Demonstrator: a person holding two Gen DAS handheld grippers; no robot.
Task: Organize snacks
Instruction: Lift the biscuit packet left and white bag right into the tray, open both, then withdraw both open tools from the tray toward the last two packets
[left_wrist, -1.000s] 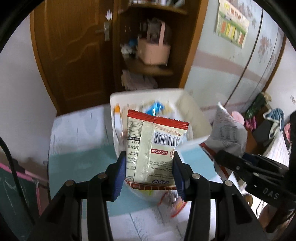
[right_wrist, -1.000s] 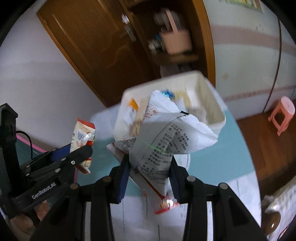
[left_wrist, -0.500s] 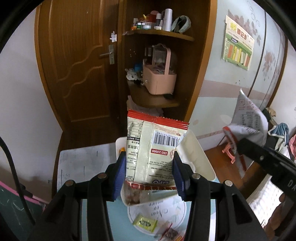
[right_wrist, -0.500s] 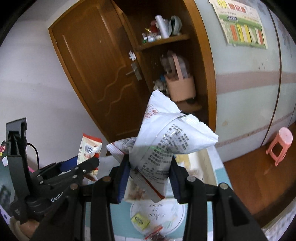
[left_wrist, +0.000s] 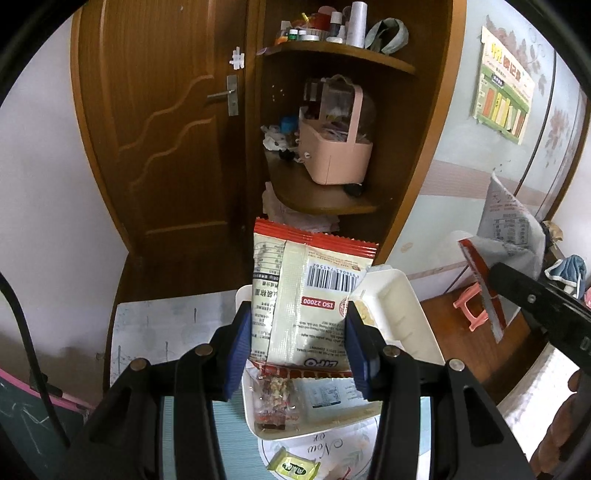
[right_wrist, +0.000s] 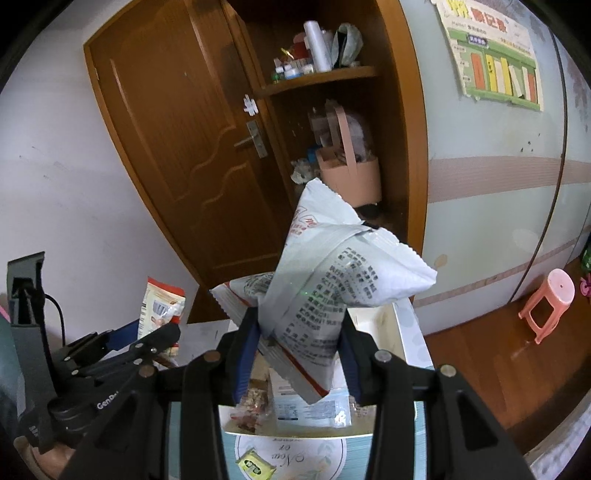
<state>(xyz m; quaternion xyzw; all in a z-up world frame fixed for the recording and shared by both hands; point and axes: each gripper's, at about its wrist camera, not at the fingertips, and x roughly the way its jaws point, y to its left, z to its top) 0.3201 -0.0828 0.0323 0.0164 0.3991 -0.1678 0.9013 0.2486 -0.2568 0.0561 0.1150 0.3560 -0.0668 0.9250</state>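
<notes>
My left gripper (left_wrist: 299, 347) is clamped on a red-and-cream snack packet (left_wrist: 306, 295); both blue pads press its side edges, and the packet stands upright between the fingers with its barcode side facing the camera. My right gripper (right_wrist: 295, 354) is clamped on a white crumpled snack bag (right_wrist: 332, 284), whose printed back faces the camera and whose top fans out above the fingers.

Directly beyond and below both tools sits a white storage box (left_wrist: 402, 306) on the table (left_wrist: 155, 325). Inside the box, just under the held packet, lie a clear packet of mixed nuts (left_wrist: 277, 402) and a flat white pouch (left_wrist: 332, 395). Nearer to the tools than the box, a small green-and-yellow sachet (left_wrist: 293, 467) lies on a round printed mat (left_wrist: 343, 448).

From the left wrist view, the right gripper and its bag appear far right. From the right wrist view, the left gripper and its packet appear lower left, well apart from my right tool.
</notes>
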